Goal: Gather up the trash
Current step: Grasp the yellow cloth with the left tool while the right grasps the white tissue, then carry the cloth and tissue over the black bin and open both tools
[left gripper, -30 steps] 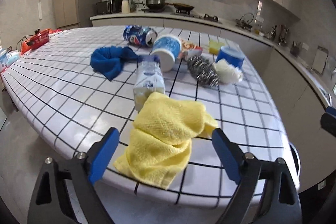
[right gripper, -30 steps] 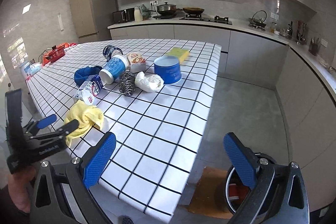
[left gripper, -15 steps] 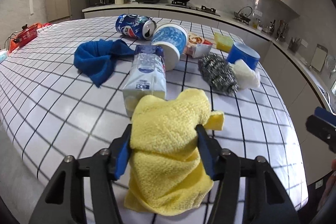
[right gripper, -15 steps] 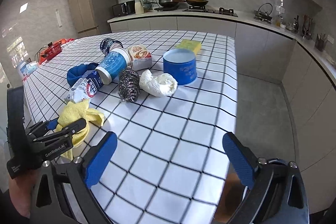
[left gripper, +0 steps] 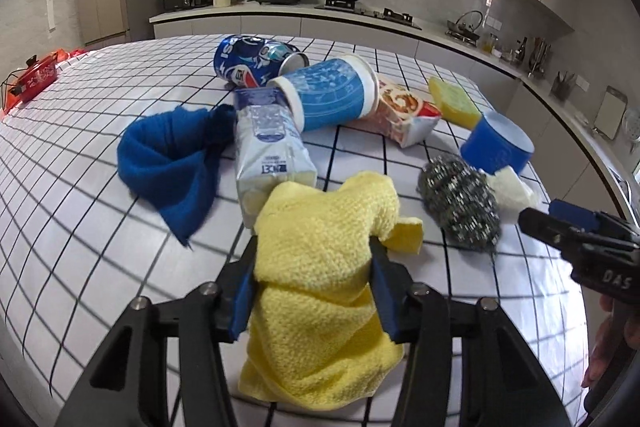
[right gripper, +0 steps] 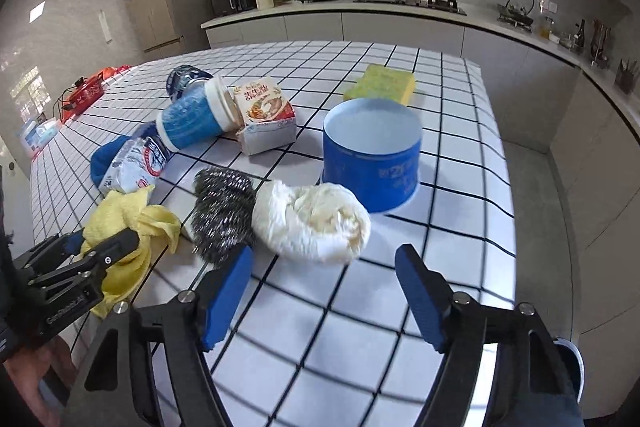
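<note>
A crumpled yellow cloth (left gripper: 320,247) lies at the near edge of the white tiled table (left gripper: 80,131). My left gripper (left gripper: 314,255) is closing on it, and both blue pads press into its sides. In the right wrist view a white crumpled wad (right gripper: 312,219) lies just ahead of my right gripper (right gripper: 324,259). The right jaws are closing with nothing between them. A steel scourer (right gripper: 224,203) sits left of the wad and a blue tub (right gripper: 372,155) stands behind it.
Farther back lie a tipped blue paper cup (left gripper: 328,95), a blue drinks can (left gripper: 252,59), a white packet (left gripper: 268,147), a snack box (left gripper: 404,111), a yellow sponge (left gripper: 454,99) and a blue cloth (left gripper: 172,155). The table's right edge drops to the floor.
The left gripper moved forward over the yellow cloth and closed onto it. The right gripper came in over the table towards the white wad, and its jaws narrowed.
</note>
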The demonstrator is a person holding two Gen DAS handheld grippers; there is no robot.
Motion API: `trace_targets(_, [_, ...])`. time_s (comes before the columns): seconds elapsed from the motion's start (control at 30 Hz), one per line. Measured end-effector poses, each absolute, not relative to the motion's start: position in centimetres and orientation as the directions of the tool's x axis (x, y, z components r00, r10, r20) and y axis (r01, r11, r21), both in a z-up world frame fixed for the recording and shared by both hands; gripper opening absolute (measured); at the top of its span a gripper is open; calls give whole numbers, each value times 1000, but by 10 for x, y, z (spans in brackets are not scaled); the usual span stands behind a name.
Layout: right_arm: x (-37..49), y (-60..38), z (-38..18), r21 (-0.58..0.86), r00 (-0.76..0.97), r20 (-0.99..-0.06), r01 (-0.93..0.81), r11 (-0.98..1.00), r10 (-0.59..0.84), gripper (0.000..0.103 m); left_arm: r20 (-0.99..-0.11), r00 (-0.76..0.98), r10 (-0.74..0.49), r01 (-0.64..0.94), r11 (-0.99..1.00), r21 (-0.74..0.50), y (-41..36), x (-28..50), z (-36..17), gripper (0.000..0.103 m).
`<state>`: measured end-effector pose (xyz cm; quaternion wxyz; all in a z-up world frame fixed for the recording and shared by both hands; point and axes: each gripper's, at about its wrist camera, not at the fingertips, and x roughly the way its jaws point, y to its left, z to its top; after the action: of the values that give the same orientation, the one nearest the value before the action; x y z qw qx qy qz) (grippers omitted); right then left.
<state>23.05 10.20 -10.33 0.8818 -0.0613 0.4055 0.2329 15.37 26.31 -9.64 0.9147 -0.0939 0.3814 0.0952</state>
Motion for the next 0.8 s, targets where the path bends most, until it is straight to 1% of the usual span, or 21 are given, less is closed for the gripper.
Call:
trace_targets(0.23, [256,115,-117,90,535,-766,-458,884,356,73,-727,680,98,-248,963,-102,270,172,-94,51])
trace_targets(0.3, [262,118,-119,106,522,-772,-459,882,364,67,-728,678,97,-247,964,-101,270,175,-94,51])
trace_targets(0.33, [264,119,-121,114,513,-776,-459,881,367,59,-729,678,95,-244,964,-102,269,176,-94,51])
trace_targets(0.37, [265,120,-121,121,508,-777,-460,880,372,49,-729,678,92,-242,965,-103,269,176,-94,49])
trace_targets(0.4, [264,120,-121,129,505,-776,-461,878,379,45,-727,681,86,-239,965,-109,268,174,-92,46])
trace_targets(0.43, [262,118,-119,140,504,-769,-467,873,393,39,-724,686,78,-233,966,-117,268,171,-90,45])
trace_targets(0.47, [259,117,-116,142,505,-766,-470,871,398,36,-721,689,72,-228,966,-122,267,169,-88,44])
trace_targets(0.8, [215,78,-73,165,558,-702,-477,863,443,35,-678,734,25,-155,979,-131,226,136,-53,44])
